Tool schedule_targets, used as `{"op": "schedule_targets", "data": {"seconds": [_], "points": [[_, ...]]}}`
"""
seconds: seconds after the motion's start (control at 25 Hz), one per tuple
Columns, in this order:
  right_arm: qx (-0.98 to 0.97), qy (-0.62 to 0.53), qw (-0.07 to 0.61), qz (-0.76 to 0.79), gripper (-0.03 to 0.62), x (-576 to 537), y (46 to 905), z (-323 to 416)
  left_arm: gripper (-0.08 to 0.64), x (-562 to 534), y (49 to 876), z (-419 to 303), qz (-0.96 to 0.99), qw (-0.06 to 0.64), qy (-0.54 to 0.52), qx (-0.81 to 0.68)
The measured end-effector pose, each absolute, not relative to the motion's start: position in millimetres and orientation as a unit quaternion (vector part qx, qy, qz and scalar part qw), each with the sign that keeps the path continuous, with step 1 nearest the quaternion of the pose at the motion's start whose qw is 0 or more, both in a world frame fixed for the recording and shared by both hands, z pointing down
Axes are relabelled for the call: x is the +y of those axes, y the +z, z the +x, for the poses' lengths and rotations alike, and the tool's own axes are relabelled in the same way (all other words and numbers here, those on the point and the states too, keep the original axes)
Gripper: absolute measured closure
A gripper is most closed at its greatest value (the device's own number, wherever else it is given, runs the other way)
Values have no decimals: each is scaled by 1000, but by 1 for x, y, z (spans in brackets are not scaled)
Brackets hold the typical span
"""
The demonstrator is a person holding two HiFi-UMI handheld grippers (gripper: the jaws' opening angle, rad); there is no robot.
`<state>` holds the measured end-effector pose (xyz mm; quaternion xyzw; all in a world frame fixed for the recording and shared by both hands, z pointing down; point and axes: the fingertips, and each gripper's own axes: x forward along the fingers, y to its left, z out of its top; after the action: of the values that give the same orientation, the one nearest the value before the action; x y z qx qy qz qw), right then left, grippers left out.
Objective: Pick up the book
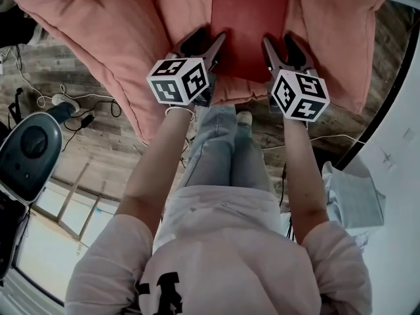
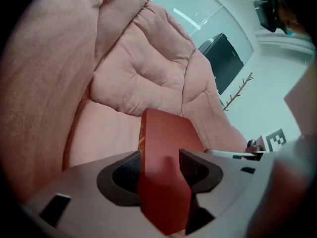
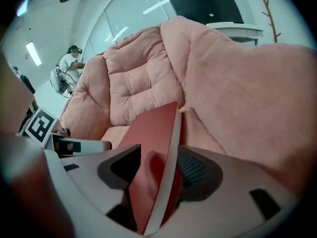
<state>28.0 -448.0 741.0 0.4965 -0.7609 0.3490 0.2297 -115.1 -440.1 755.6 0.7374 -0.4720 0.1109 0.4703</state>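
The person is standing close against the pink sofa, both arms reaching forward over it. The red book is lying flat on the seat cushion, its near edge by the cushion's front. The left gripper is sitting at the book's near-left corner and the right gripper at its near-right corner, both pointing forward and down. Looking along the left gripper, its jaws are standing wide apart with the spine side of the book between them, one pad beside each cover, and neither is visibly squeezing. The right gripper's jaws are standing just as wide around the other side, where the pale page edge is showing between the pads. Below the arms, the wooden floor is showing around the person's jeans.
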Motion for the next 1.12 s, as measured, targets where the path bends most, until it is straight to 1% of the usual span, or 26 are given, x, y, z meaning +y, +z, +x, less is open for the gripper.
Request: {"op": "schedule_targets", "data": {"seconds": [0.12,0.28,0.68,0.88,1.12], "points": [[-758,355,232,495,357,-445,748,29,333,-437,767,-110,732,484,124,-463],[-755,361,235,495,345,-441,754,31,316,-432,779,-102,728,501,142,-445],[-754,382,226,484,336,-439,761,28,301,-435,789,-103,715,522,133,-446],[-767,371,255,458,325,-433,765,13,293,-436,791,-100,714,527,129,-442],[-760,370,254,470,324,-434,772,17,293,-437,795,-97,706,526,138,-454]]}}
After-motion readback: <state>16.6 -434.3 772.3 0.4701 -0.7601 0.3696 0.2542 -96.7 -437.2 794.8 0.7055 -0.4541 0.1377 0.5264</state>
